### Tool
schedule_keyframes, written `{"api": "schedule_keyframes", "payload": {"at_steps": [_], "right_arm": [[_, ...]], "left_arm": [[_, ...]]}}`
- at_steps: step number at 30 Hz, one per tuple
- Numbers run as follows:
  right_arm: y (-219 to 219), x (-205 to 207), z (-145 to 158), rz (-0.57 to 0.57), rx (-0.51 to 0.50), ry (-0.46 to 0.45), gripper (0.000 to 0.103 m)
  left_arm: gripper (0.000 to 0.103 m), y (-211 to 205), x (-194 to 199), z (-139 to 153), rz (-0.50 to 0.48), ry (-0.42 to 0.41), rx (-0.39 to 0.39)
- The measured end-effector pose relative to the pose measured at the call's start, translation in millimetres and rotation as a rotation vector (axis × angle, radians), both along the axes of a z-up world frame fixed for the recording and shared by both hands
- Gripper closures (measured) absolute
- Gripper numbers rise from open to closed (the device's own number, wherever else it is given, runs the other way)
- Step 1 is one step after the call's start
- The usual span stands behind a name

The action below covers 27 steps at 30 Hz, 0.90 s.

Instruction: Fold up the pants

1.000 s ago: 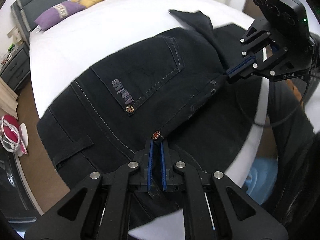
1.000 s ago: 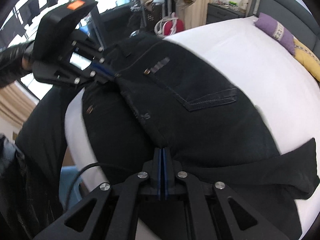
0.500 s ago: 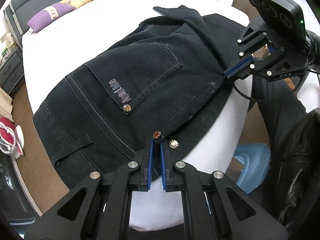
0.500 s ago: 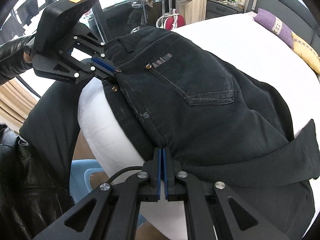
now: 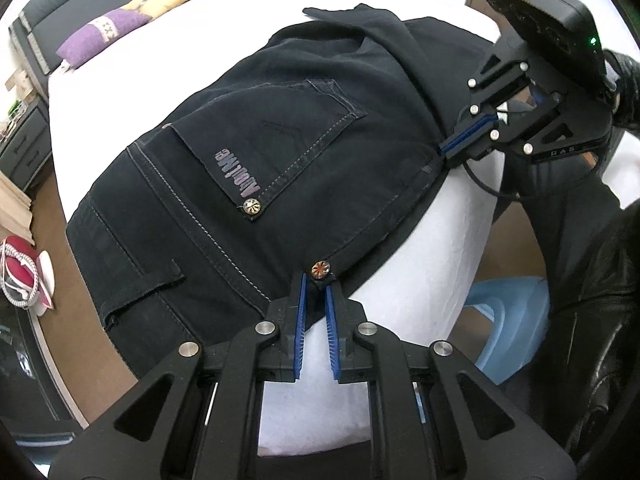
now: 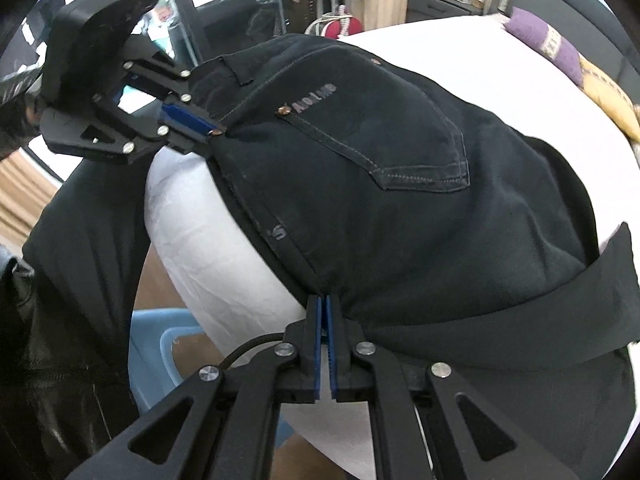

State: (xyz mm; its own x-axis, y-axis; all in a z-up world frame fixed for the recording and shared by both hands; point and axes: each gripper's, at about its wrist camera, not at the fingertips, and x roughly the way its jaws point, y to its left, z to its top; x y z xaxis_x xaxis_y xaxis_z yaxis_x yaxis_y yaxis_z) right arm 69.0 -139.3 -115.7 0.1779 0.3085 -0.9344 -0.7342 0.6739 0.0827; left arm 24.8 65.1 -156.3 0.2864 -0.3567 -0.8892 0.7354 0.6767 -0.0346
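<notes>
Left hand-held gripper [image 5: 316, 294] pinches the pants [image 5: 288, 152] at the waistband rivet; right hand-held gripper [image 6: 323, 312] is clamped further along that edge, probably keeping it taut on the bed [image 5: 452, 232].

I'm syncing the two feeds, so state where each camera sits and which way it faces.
Left wrist: on the left gripper at the bed's edge, looking along the pants toward the pillows; the right gripper and a black sleeve show.
Right wrist: on the right gripper, looking across the pants toward the room; the left gripper and a dark-clad leg show.
Shared: pants, white bed, both grippers shut on one pants edge.
</notes>
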Motion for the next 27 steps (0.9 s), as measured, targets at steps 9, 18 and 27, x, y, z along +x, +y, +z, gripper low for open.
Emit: {"api": "schedule_keyframes", "payload": {"at_steps": [9,18,27], "right_arm": [[1.7,25.5,-6.4,-0.061,0.056,-0.006,0.097],[12.5,42.9,-18.9,-0.122,0.103,-0.02,0.094],[16.6,28.3,-30.8,-0.185,0.207,-0.001,0.045]], "left_arm": [[0.089,7.4,6.7,29.2,0.047,0.033,-0.037],[0.089,-35.2,52.6,54.0,0.158,-0.003,-0.18],[0.089,-99.4,79.0,-15.2,0.287,0.064,-0.098]]}}
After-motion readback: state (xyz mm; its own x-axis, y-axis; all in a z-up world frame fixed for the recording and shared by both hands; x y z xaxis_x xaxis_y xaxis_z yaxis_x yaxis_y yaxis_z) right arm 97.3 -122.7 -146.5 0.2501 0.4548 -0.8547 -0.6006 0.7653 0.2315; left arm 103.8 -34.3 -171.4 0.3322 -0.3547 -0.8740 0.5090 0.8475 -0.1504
